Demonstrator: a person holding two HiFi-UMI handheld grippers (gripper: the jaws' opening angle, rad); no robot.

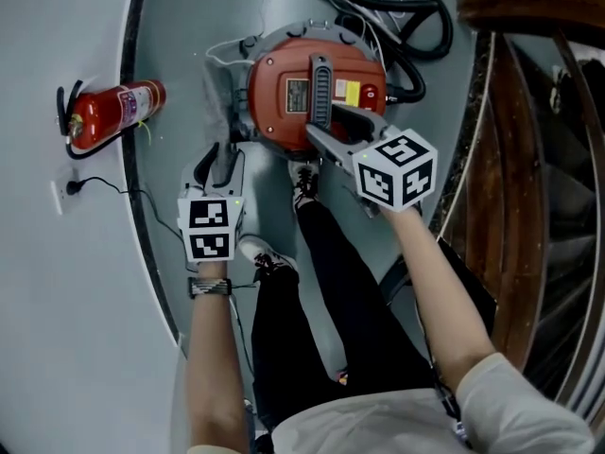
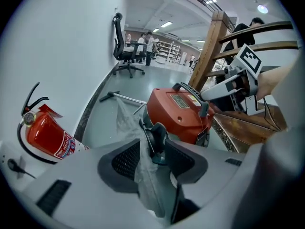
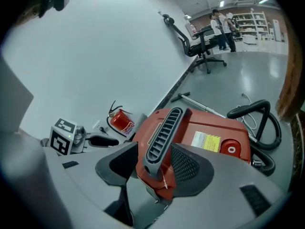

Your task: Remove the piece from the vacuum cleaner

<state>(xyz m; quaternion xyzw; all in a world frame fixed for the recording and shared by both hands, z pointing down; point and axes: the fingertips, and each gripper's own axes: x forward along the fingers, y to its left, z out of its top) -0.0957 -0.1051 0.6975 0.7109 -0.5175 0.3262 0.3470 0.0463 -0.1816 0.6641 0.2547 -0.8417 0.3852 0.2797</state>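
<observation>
The left gripper (image 2: 153,152) has its jaws spread. Between them hang a fold of clear plastic bag (image 2: 125,120) and a black rounded part (image 2: 156,136) at the lower edge of the vacuum cleaner (image 1: 284,93); the pads do not press on either. From the head view this gripper (image 1: 219,164) is at the cleaner's near left side, pointing down at the floor (image 1: 180,26).

The right gripper (image 3: 155,165) is spread too, its jaws on either side of the near end of the grey ribbed handle (image 3: 162,130) that runs across the cleaner's red top. The pads stand just beside the handle without squeezing it. In the head view this gripper (image 1: 328,129) reaches in from the right over the cleaner's near edge.

The vacuum cleaner sits on the floor just beyond the person's shoes (image 1: 304,185), with its top in place. Its black hose (image 1: 402,8) coils at the far right. A red fire extinguisher (image 1: 113,113) lies to the left against the wall, near a wall socket (image 1: 68,189). A wooden railing (image 1: 529,159) runs along the right.
</observation>
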